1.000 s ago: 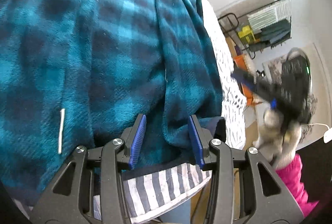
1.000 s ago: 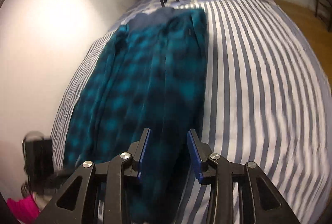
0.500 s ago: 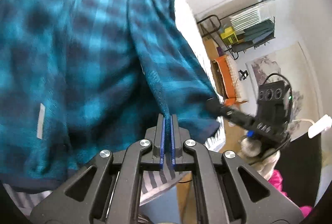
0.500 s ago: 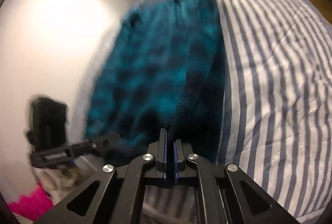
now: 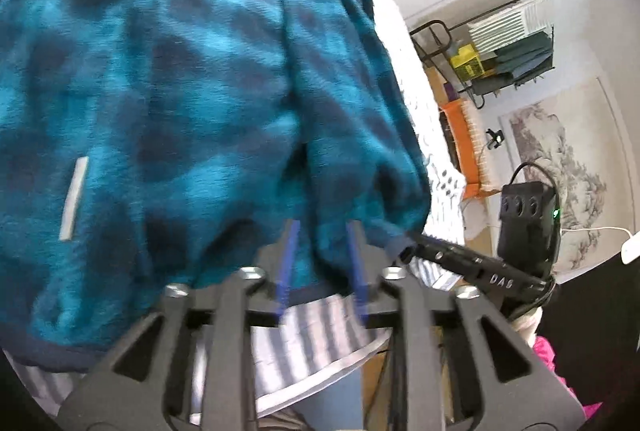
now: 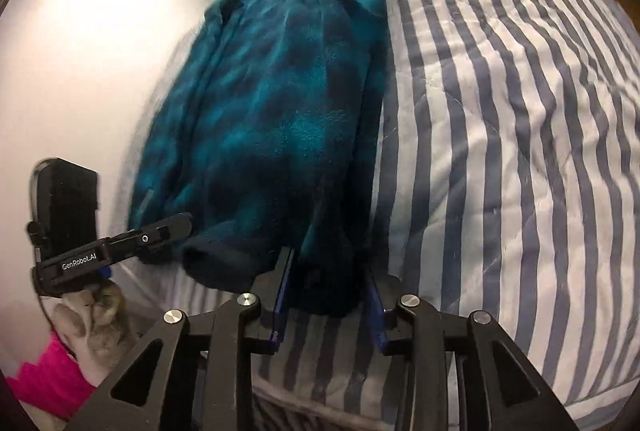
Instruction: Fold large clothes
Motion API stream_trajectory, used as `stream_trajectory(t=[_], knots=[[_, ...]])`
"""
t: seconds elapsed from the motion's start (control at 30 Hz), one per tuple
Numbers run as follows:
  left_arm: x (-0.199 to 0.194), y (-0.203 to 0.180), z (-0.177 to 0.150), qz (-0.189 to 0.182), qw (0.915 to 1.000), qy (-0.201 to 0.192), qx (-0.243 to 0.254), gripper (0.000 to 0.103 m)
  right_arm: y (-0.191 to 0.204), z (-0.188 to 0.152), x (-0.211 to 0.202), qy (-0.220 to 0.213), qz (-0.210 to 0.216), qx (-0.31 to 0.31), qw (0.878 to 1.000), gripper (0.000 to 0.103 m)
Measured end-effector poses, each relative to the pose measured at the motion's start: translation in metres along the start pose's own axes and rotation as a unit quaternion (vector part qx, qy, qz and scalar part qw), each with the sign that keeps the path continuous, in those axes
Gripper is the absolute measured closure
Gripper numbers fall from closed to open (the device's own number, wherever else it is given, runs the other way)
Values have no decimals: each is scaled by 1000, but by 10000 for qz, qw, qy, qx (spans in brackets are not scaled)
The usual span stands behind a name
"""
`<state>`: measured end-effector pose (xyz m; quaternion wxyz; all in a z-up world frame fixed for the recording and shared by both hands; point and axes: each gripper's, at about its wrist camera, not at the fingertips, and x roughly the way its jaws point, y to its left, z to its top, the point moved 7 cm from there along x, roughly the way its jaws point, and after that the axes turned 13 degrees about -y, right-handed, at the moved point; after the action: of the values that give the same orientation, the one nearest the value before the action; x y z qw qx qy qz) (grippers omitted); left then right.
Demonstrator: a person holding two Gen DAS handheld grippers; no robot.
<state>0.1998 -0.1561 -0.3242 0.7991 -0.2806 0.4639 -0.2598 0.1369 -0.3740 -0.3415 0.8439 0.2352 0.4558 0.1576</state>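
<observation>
Left gripper is opening, its blue pads apart around the hem of the teal plaid fleece, which lies on the striped bedspread.

Right gripper is likewise opening, the fleece's dark folded edge between its spread pads, not pinched.

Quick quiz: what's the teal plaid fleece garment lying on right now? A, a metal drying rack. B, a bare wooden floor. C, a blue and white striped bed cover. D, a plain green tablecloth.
C: the fleece garment lies along the left side of the striped bed cover, whose blue and white stripes show beside and below it.
</observation>
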Motion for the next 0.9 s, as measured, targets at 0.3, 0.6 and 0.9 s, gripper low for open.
stream_trajectory(t=[0.3, 0.6, 0.9], knots=[[4, -37, 2, -15, 9990, -76, 435, 103, 36, 9, -16, -239, 596, 173, 9978, 98], [6, -5, -8, 1018, 9833, 110, 1502, 102, 31, -16, 13, 156, -513, -945, 9941, 98], [-16, -50, 1, 523, 9816, -507, 1765, 102, 27, -4, -23, -308, -400, -868, 9949, 75]])
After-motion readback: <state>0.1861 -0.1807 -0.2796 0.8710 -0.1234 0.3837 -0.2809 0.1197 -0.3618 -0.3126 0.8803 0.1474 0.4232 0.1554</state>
